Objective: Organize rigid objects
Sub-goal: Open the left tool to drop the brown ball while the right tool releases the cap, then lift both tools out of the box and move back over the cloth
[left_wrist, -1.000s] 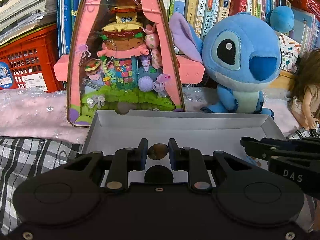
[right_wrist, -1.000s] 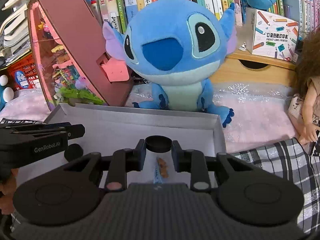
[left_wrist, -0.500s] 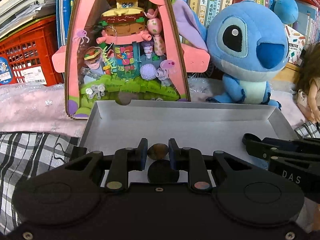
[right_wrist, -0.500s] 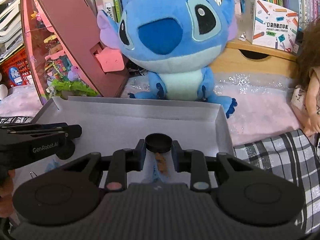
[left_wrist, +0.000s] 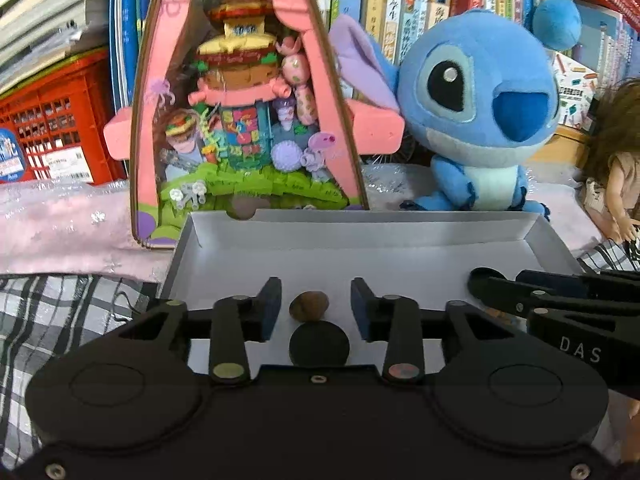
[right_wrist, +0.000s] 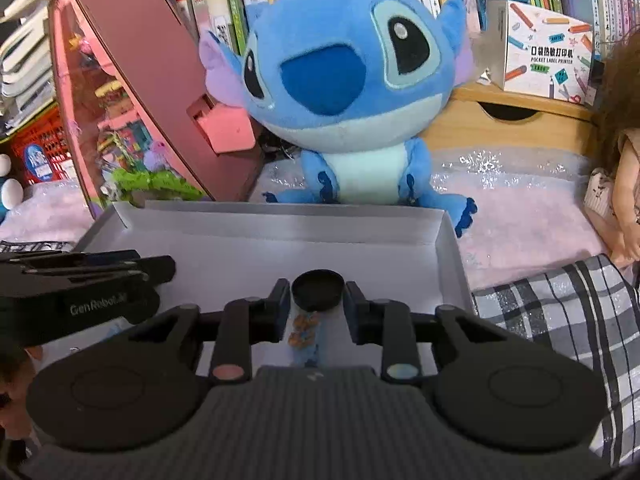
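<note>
Bookshelves (left_wrist: 400,20) fill the background, with a pink cloth (left_wrist: 68,236) and a checked cloth (left_wrist: 60,312) spread below them; items follow from left to right.

1. Red crate (left_wrist: 56,132), far left, against the shelves.
2. Pink toy house (left_wrist: 248,100), upright on the pink cloth, just behind the far left corner of the box.
3. Blue plush toy (left_wrist: 480,112), seated beside the toy house and behind the far wall of the box.
4. Doll (left_wrist: 616,152), far right, cut off by the edge.
5. White box (left_wrist: 360,256), open and shallow, long axis running left to right, holding all the task's things.
6. Left gripper (left_wrist: 316,306), over the near left part of the box, jaws spread. A brown pebble (left_wrist: 309,306) lies between the pads, touching neither; a black disc (left_wrist: 319,344) lies just nearer the camera, on the same line. Judgement: the pebble is centred and roundish (no long axis to align), so closing would seem to take it without a turn.
7. Right gripper (right_wrist: 318,300), over the near right part of the box, jaws closed on a black cap (right_wrist: 318,290), held rim upward. A small orange and blue figure (right_wrist: 305,336) lies on the floor of the box beneath it, long axis pointing away from the camera.

Note on views: the left camera alone shows the pebble and disc. The right camera alone shows the cap, the figure, a printer carton (right_wrist: 548,48) and a wooden drawer (right_wrist: 508,120). Each camera sees the other gripper side-on (its jaws unreadable there).
</note>
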Demonstrator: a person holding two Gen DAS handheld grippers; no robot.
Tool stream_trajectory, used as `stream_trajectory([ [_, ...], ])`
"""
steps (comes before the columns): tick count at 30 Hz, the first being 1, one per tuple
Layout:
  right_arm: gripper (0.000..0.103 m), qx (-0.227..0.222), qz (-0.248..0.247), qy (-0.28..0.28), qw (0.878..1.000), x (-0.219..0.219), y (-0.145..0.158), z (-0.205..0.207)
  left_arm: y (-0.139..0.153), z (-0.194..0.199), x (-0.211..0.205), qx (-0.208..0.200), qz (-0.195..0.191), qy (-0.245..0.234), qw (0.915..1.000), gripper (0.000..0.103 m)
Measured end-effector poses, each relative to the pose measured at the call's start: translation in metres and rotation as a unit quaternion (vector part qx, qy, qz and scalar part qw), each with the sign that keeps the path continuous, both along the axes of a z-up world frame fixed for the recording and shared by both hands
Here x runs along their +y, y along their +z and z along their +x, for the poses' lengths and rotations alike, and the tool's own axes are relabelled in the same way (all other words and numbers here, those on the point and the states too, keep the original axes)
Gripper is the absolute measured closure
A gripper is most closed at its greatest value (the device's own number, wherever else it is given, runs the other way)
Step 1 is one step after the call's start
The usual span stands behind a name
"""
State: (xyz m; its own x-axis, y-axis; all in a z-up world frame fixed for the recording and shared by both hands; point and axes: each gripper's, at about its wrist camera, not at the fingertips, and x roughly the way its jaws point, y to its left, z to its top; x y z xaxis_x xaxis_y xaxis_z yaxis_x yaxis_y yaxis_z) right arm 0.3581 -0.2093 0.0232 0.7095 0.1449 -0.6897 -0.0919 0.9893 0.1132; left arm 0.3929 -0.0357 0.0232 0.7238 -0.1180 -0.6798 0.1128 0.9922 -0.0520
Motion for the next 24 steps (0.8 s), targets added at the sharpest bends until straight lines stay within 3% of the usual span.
stream_trajectory([
  [5, 0.047, -0.014, 0.002, 0.0, 1.0, -0.001, 0.012, -0.011, 0.014, -0.014, 0.0, -0.012, 0.003, -0.006, 0.9999, 0.056],
  [15, 0.032, -0.045, -0.013, 0.001, 0.999, 0.004, 0.038, -0.048, 0.043, -0.06, 0.004, -0.041, 0.016, -0.014, 0.9989, 0.05],
  [24, 0.026, -0.07, -0.016, 0.005, 0.997, 0.003, 0.061, -0.09, 0.071, -0.113, 0.002, -0.07, 0.024, -0.028, 0.9969, 0.046],
])
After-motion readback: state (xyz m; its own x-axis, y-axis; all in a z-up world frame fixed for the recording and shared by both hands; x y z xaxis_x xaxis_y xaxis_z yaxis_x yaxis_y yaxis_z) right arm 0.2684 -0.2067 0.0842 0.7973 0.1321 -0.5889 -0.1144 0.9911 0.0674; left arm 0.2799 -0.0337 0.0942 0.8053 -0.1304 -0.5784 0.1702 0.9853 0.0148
